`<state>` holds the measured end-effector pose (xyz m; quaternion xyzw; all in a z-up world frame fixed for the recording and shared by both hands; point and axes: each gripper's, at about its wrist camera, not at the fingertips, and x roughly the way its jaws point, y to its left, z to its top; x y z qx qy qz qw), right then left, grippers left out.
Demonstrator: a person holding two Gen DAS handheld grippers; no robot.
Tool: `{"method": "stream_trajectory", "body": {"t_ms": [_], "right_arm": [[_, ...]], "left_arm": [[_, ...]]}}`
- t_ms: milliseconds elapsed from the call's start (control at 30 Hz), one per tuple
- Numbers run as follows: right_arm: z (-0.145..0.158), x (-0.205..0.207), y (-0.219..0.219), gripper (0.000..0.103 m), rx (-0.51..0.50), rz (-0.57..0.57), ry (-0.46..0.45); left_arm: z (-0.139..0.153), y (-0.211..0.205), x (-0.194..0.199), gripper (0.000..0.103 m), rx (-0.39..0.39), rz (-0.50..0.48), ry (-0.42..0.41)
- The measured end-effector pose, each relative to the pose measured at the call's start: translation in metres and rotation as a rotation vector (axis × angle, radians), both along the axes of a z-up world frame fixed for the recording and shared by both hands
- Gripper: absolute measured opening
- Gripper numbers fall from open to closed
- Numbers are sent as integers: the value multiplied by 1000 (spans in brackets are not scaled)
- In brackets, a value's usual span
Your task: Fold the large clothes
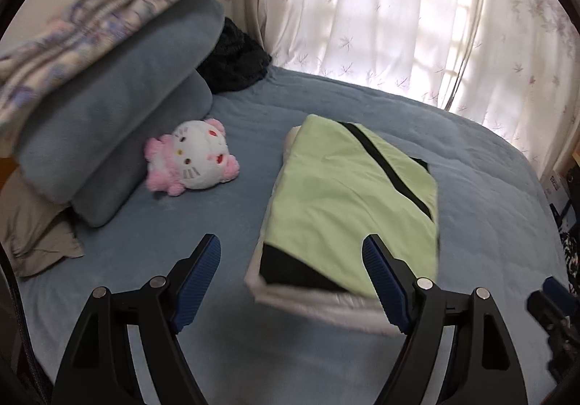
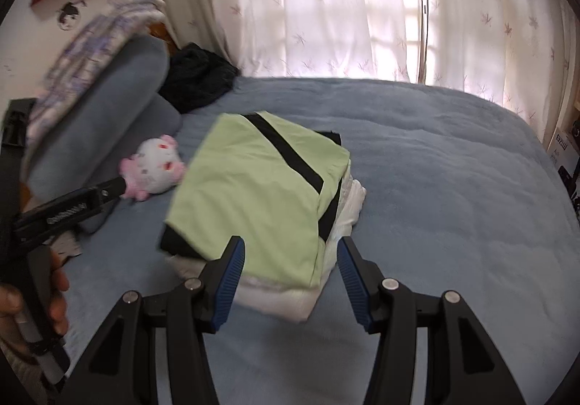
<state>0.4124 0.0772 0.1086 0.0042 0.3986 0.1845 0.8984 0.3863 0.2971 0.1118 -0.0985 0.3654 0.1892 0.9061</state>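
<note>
A folded light green garment with black stripes [image 1: 348, 194] lies on top of folded white clothing [image 1: 319, 303] on the blue bed. It also shows in the right wrist view [image 2: 261, 194], with the white clothing [image 2: 275, 292] under it. My left gripper [image 1: 291, 278] is open and empty, hovering just in front of the stack's near edge. My right gripper [image 2: 288, 281] is open and empty, close above the stack's near corner. The left gripper's body shows at the left of the right wrist view [image 2: 69, 209], held by a hand.
A pink and white plush toy [image 1: 194, 158] lies left of the stack. Rolled blue bedding [image 1: 119, 107] with a patterned blanket [image 1: 108, 6] on top sits at the far left. A dark garment [image 1: 233, 58] lies by the curtain [image 1: 380, 6]. The blue bedspread [image 2: 453, 187] extends to the right.
</note>
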Motion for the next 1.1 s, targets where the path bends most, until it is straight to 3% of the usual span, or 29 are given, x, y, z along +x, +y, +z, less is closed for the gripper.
{"method": "stream_trajectory", "body": {"t_ms": [300, 467, 733, 967, 1100], "right_arm": [[115, -127, -78, 53, 92, 17, -74], [133, -181, -115, 54, 111, -2, -65], [101, -248, -155, 54, 98, 2, -13], [46, -289, -180, 54, 60, -50, -8], [7, -307, -187, 54, 42, -87, 9]], "left_arm": [[66, -69, -121, 80, 48, -104, -19], [76, -119, -179, 86, 80, -191, -8], [62, -189, -246, 87, 53, -319, -17], [17, -229, -274, 87, -9, -366, -16], [-16, -249, -286, 87, 2, -358, -28]]}}
